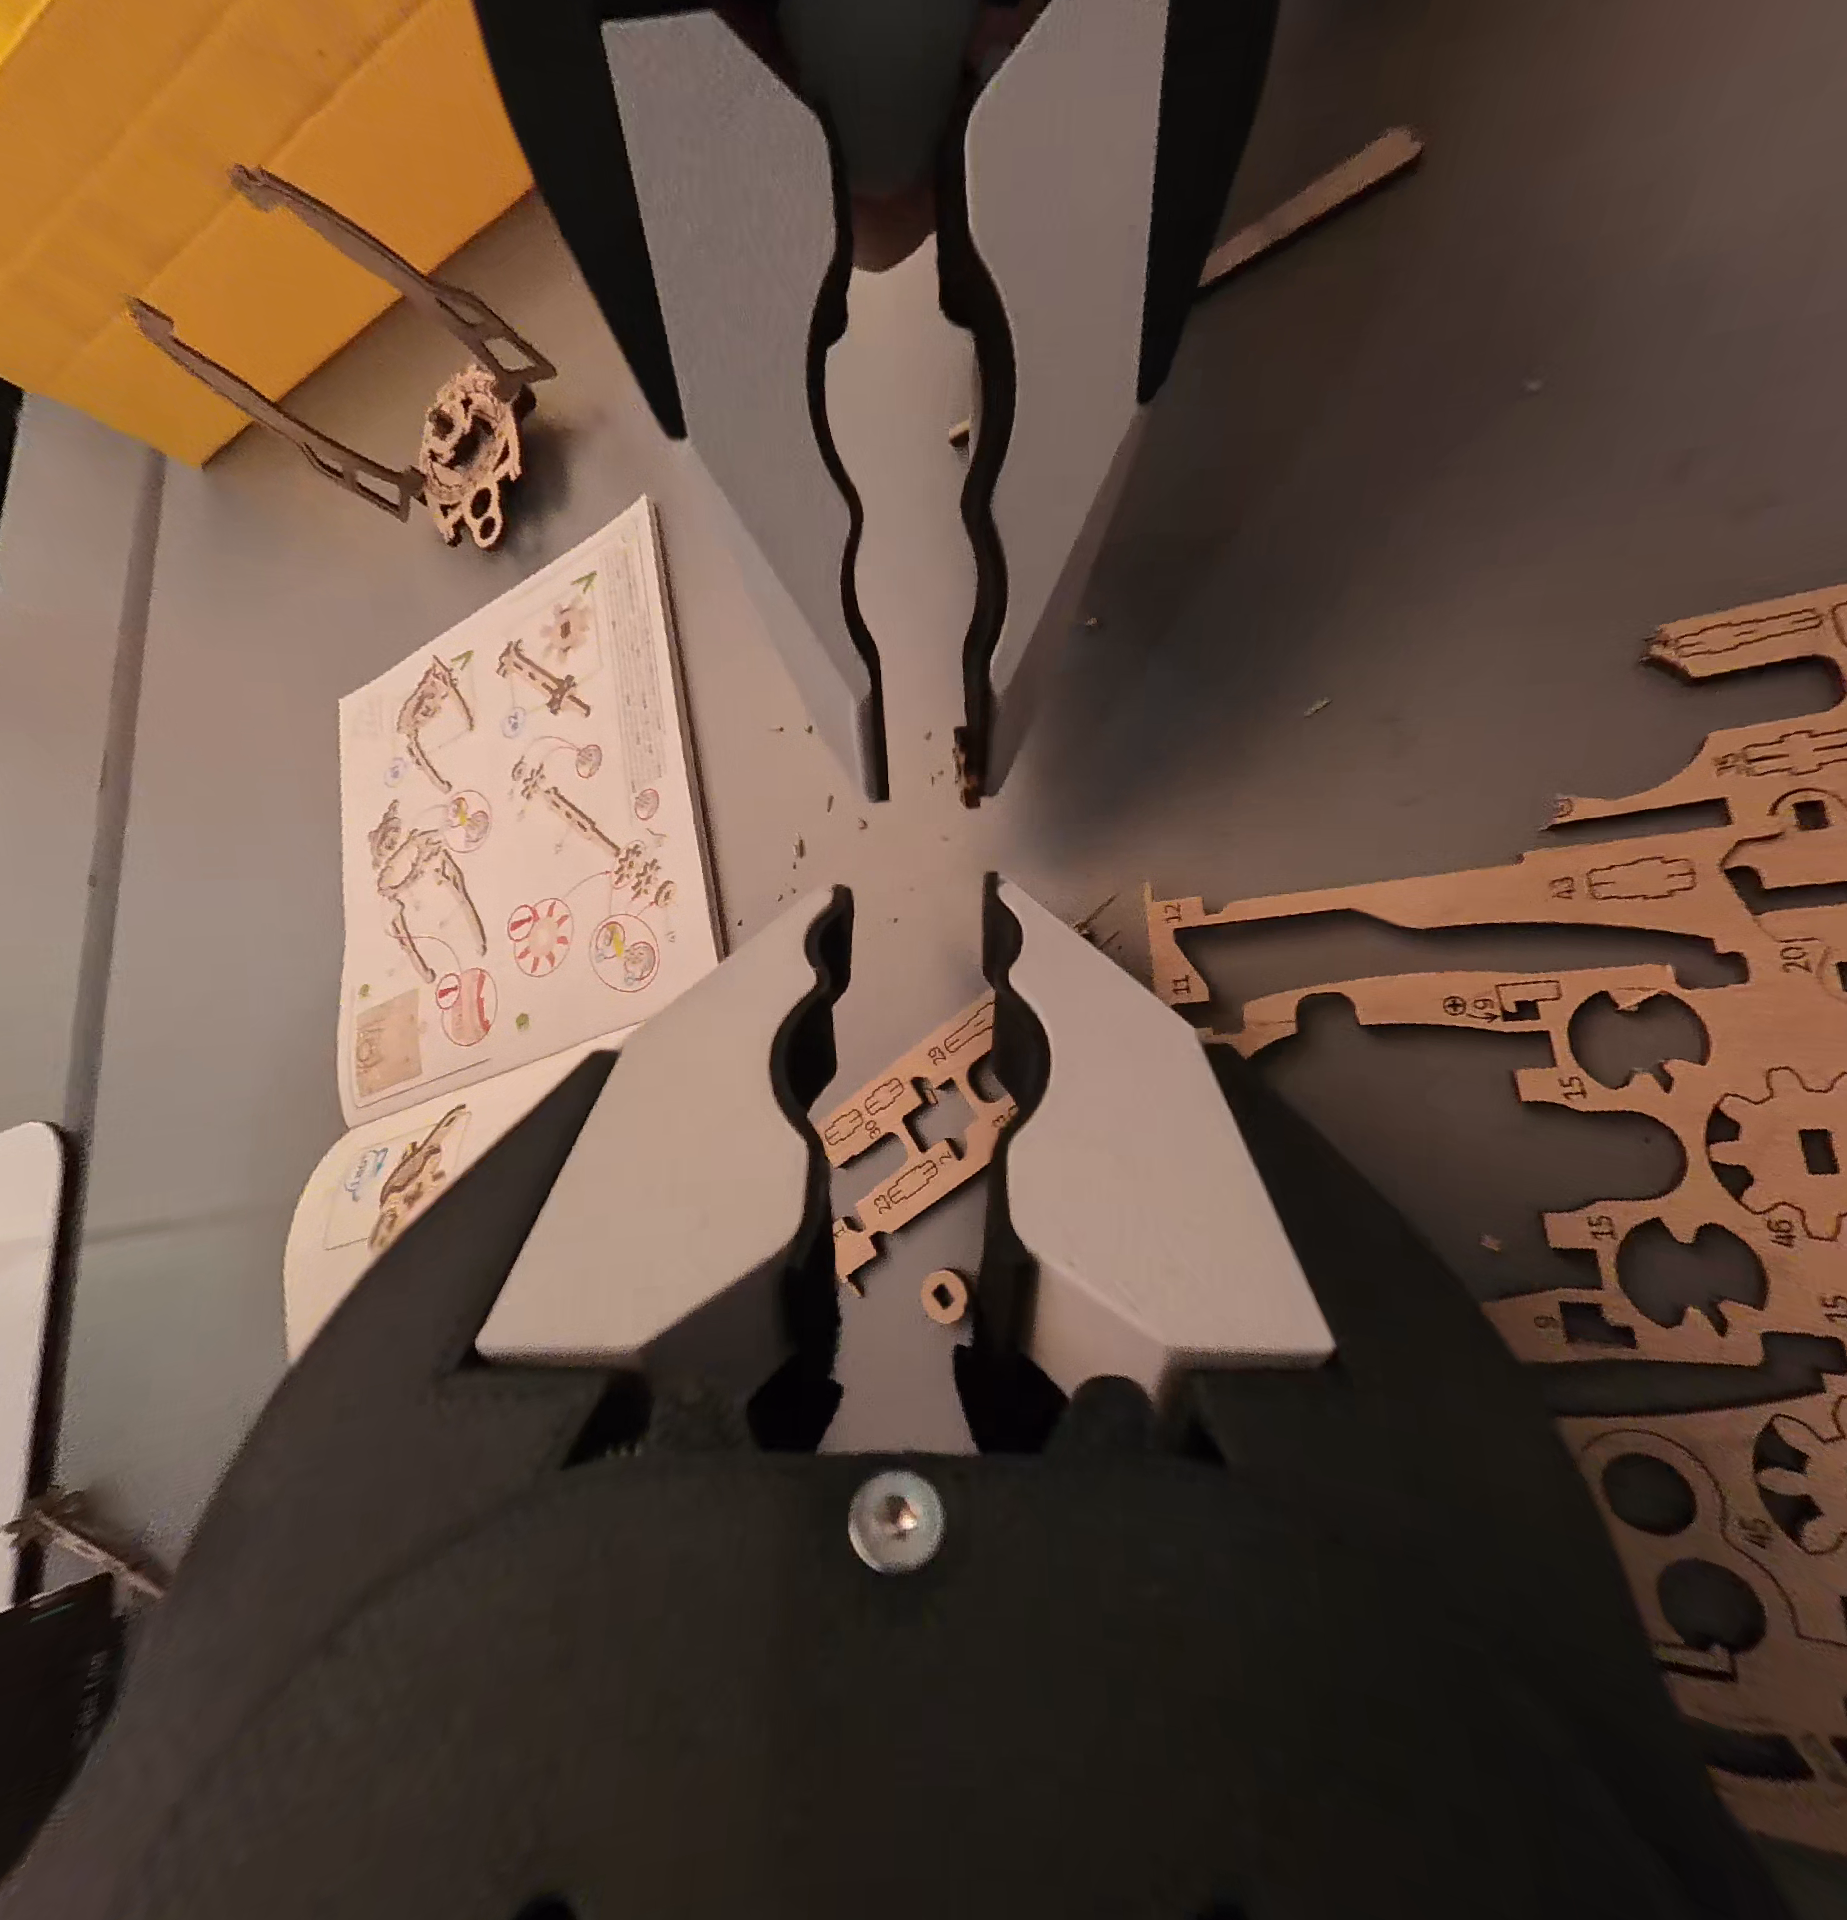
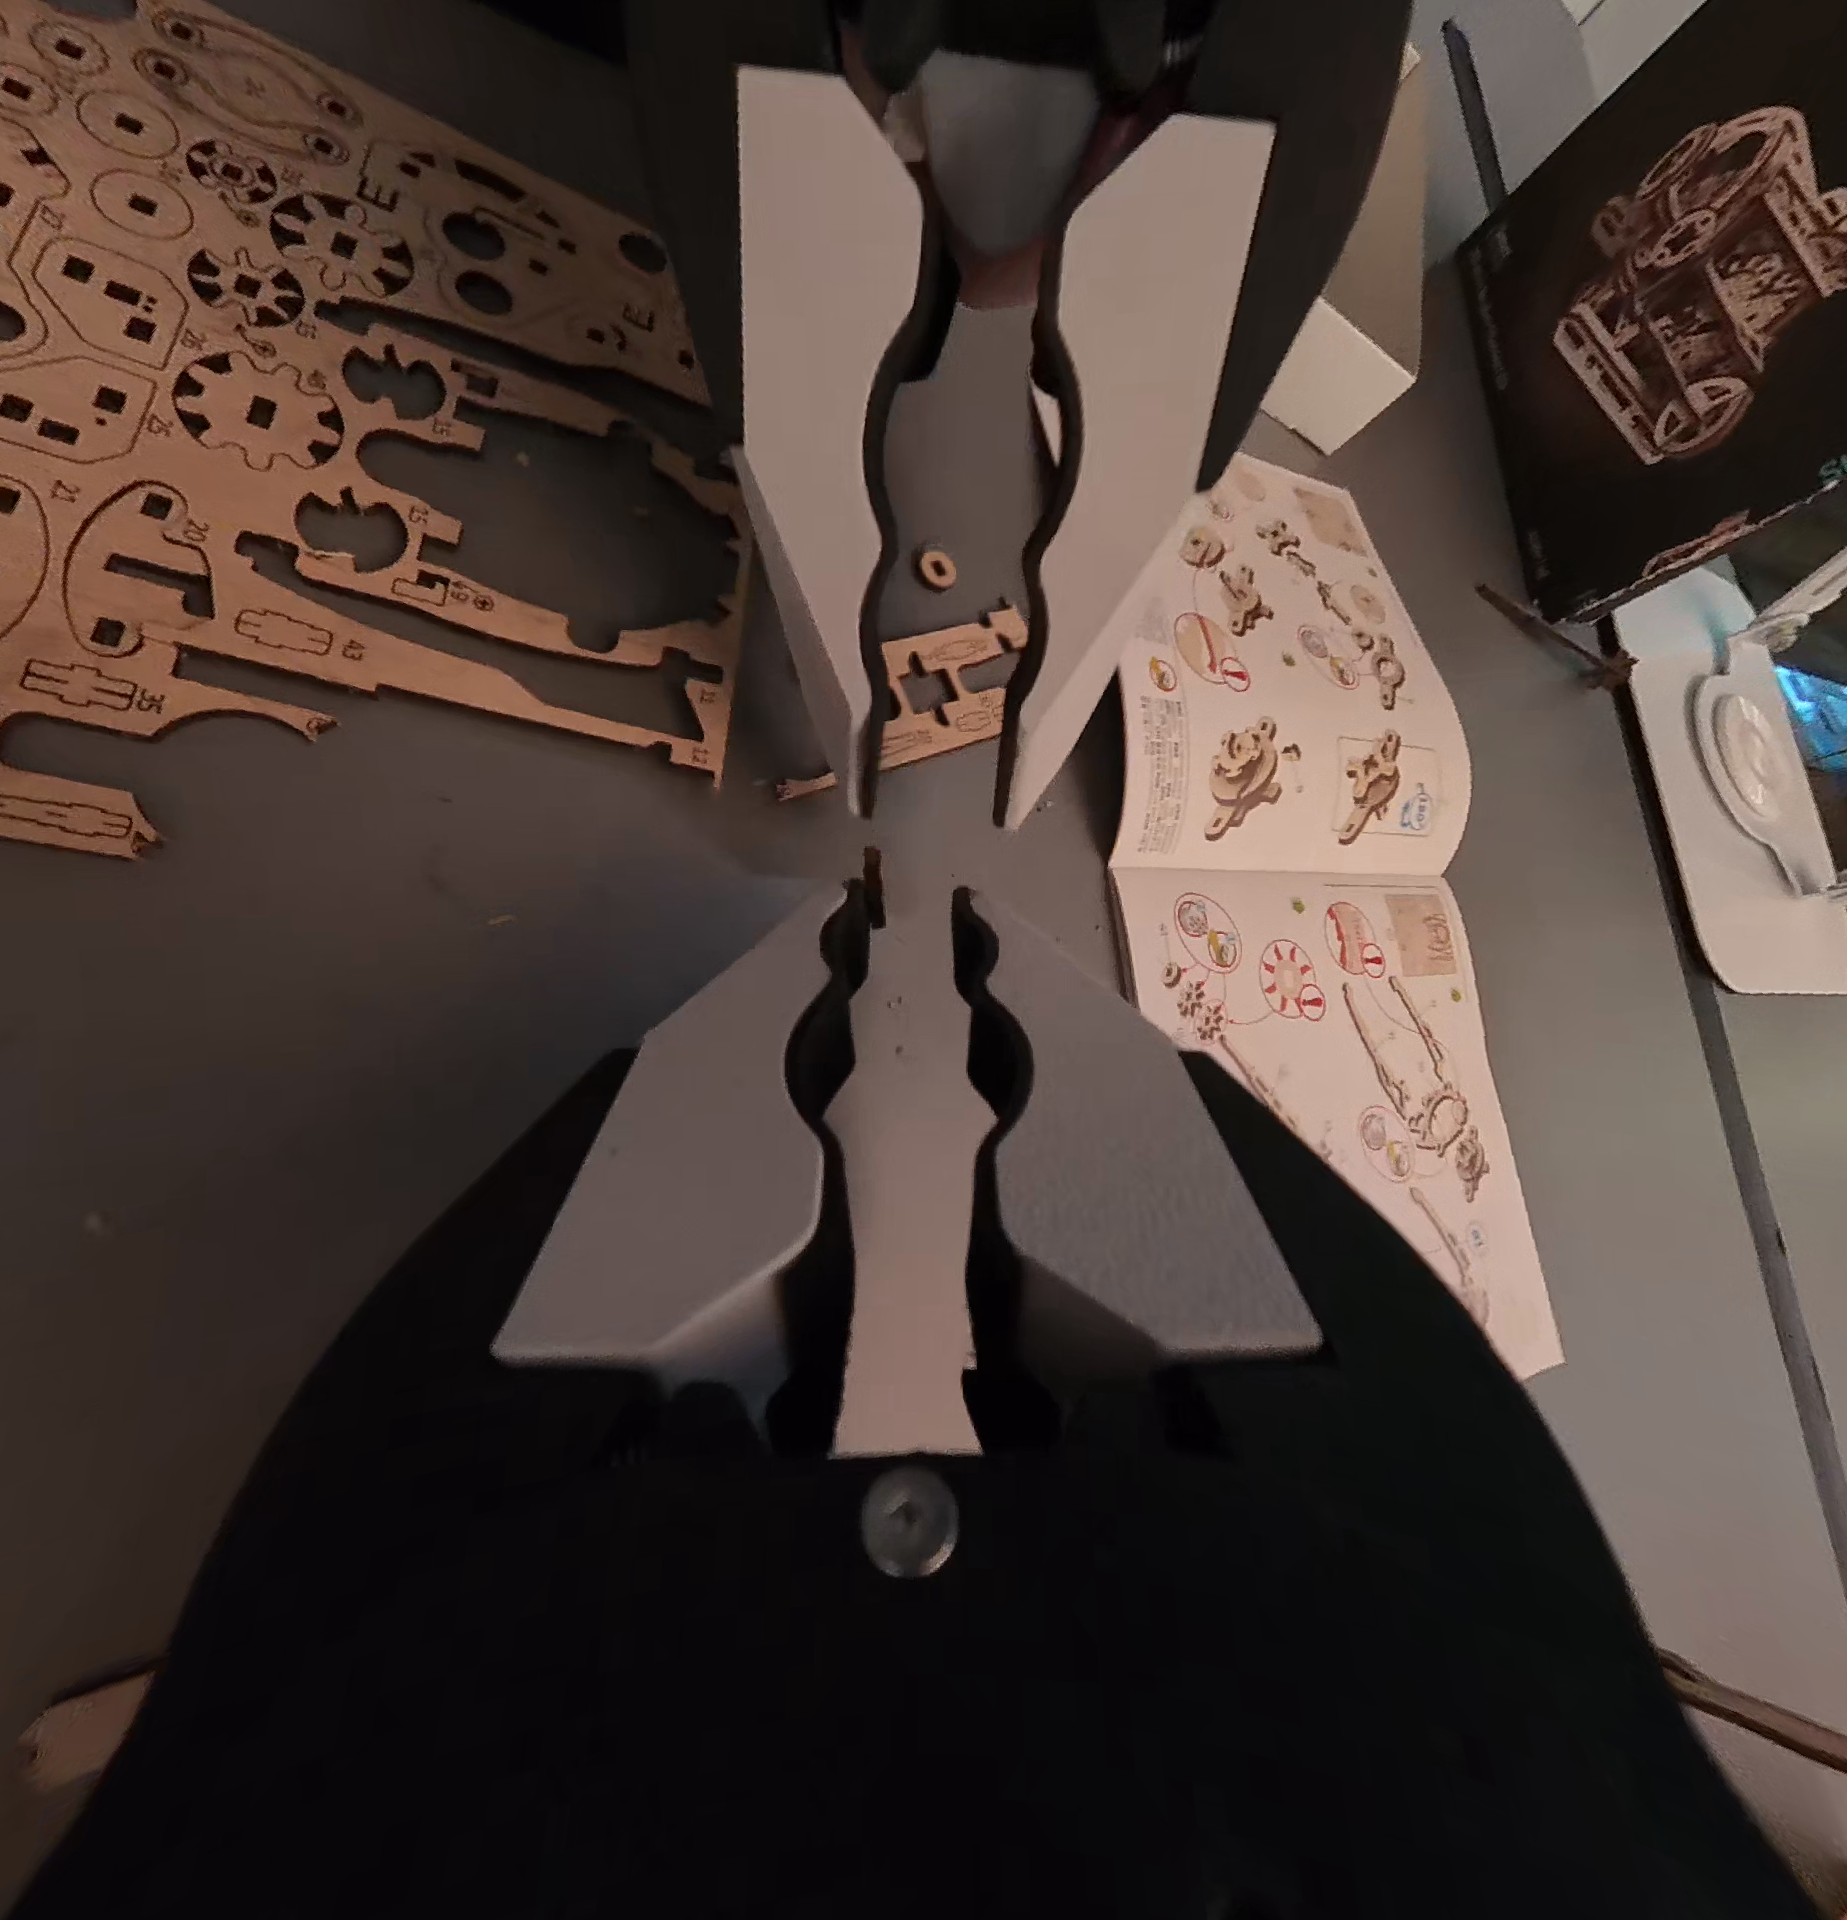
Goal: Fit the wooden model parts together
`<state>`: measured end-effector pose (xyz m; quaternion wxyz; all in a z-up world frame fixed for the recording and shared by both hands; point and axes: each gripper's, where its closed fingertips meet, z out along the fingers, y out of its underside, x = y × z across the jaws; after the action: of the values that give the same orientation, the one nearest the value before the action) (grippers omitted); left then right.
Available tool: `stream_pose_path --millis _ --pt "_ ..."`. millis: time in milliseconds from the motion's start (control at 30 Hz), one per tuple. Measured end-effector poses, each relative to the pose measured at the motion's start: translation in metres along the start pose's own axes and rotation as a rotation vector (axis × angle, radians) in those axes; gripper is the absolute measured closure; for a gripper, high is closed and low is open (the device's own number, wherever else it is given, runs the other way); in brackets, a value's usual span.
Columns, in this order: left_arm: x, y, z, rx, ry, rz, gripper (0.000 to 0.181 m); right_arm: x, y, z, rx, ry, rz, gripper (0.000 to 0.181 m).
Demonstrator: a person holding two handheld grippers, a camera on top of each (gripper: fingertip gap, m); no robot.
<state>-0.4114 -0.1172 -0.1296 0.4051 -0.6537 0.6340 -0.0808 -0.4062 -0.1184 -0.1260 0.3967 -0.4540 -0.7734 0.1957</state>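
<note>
Plywood sliver, small and dark-edged (image 1: 968, 767), clings to the inner face of one tip of the right gripper (image 1: 924, 795), which faces the left gripper (image 1: 917, 902) tip to tip just above the worktop (image 1: 1418, 499). Same sliver shows in the right wrist view (image 2: 874, 888), beside one fingertip, not clamped between the two. Both sets of fingers stand spread, with a clear gap; neither pinches anything across its gap.

Behind the left fingers lie a small punched-out fragment of parts (image 1: 914, 1138) and a loose washer-like ring (image 1: 943, 1296). Outboard, the large laser-cut parts sheet (image 1: 1584, 1039) lies flat, many slots already vacant. Partly built assembly with two long curved arms (image 1: 379, 395) rests well apart, near a yellow box (image 1: 171, 156).

Risk, judged: the sliver is barely held, so any jolt could drop it among the wood crumbs (image 1: 825, 831) under the tips, where it would be hard to find. Thin ply may also snap if pinched off-axis.

Worktop is matte grey, dimly lit. Open instruction booklet (image 1: 524, 831) lies beside the fingers; a dark kit box (image 2: 1677, 312) and a white object (image 2: 1760, 831) sit at the far edge.
</note>
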Motion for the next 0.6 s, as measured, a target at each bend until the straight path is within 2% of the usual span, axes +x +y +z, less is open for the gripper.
stream_pose_path --millis 233,367,500,600 --pt "-0.007 -0.003 -0.007 0.055 0.022 -0.064 0.154 -0.001 -0.001 -0.005 0.048 -0.07 0.067 0.161" --pt "-0.001 -0.006 -0.008 0.079 0.073 -0.089 0.155 -0.001 0.007 -0.001 0.015 -0.093 0.099 0.16" --pt "0.01 -0.018 -0.006 0.103 0.085 -0.052 0.155 0.0 -0.01 -0.006 0.093 -0.019 -0.032 0.159" --pt "0.015 -0.027 -0.007 0.132 0.087 -0.032 0.161 0.005 -0.013 -0.007 0.094 0.055 -0.119 0.155"
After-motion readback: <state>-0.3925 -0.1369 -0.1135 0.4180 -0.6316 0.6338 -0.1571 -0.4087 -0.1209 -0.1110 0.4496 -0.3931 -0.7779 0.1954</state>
